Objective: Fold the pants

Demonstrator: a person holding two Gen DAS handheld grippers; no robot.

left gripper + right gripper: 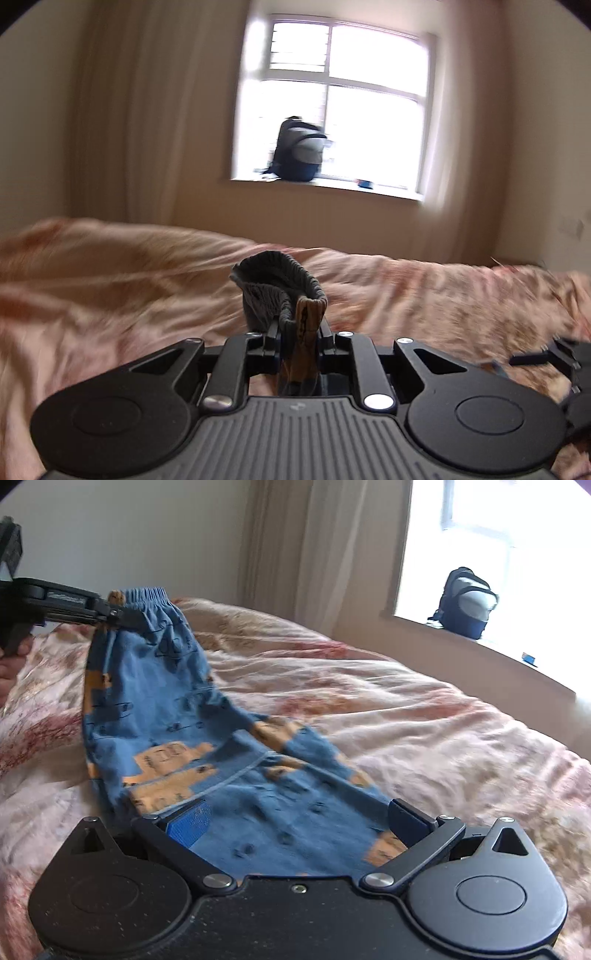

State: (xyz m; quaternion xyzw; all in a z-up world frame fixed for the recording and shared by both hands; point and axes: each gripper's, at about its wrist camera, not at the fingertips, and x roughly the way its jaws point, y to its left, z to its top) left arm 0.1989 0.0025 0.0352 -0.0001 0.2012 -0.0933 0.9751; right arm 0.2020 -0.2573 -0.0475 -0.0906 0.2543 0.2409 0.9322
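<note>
The pants (177,716) are small, blue with orange patches and an elastic waistband. In the right wrist view they hang in a sagging strip above the bed. My left gripper (122,614) is shut on the waistband at the upper left. In the left wrist view the left gripper (298,325) pinches the bunched grey-blue waistband (275,284), which sticks up between its fingers. My right gripper (295,823) has its jaws wide apart, and the lower end of the pants lies across the gap between its blue pads (186,821). I cannot see a pinch there.
A bed with a pink floral cover (406,720) fills the space below. A dark backpack (467,603) stands on the windowsill (325,186) under a bright window. Curtains (291,539) hang beside it. Part of the right gripper (554,354) shows at the left wrist view's right edge.
</note>
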